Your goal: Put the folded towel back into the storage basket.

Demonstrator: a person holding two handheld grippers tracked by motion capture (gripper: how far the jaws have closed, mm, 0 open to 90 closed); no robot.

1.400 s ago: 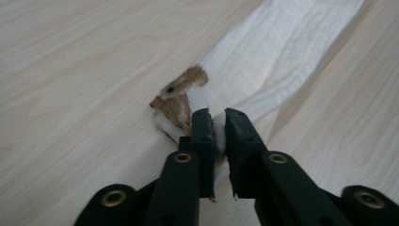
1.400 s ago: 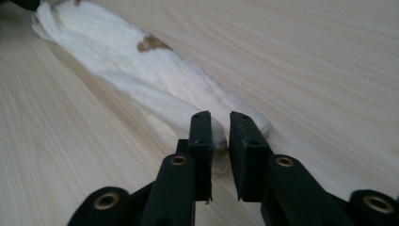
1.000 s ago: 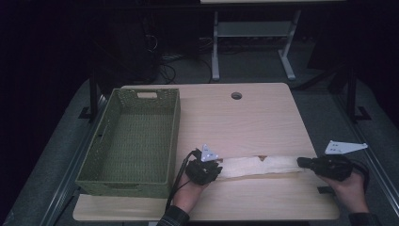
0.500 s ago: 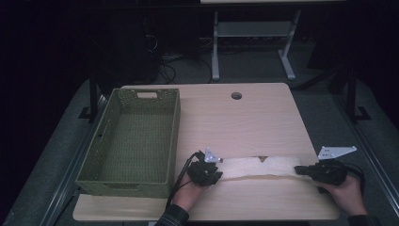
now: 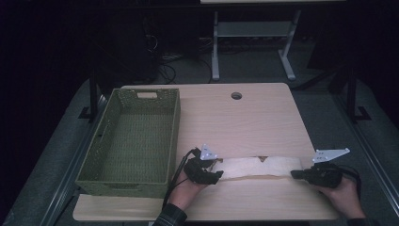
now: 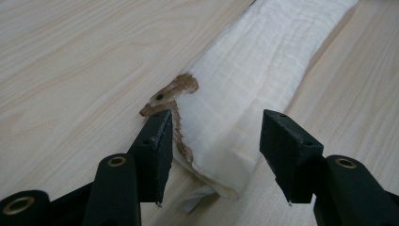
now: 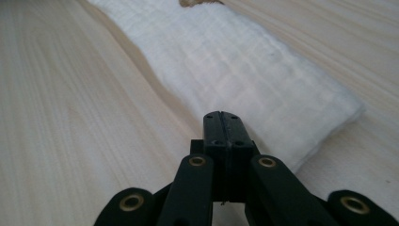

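Note:
A folded white cloth (image 5: 256,167) with a brown trim lies flat as a long strip across the near part of the table (image 5: 235,122). My left gripper (image 5: 217,171) is at its left end. In the left gripper view the cloth (image 6: 244,84) reaches in between the jaws of that gripper (image 6: 214,146). The jaws have just been opening and stand apart, with neither pad pressing on it. My right gripper (image 5: 292,174) is at the strip's right end. In its own view it (image 7: 222,117) has its jaws together, tip at the cloth's (image 7: 235,61) near edge, and no fabric shows between them.
A deep green woven basket (image 5: 173,141) stands on the table's left side, close to my left hand. A round cable hole (image 5: 236,95) sits near the far edge. Beyond the table the floor is dark, with a desk frame and cables.
The left gripper's jaws have opened and let go of the cloth's left end. Both hands have stayed nearly where they were, and the strip lies in the same place.

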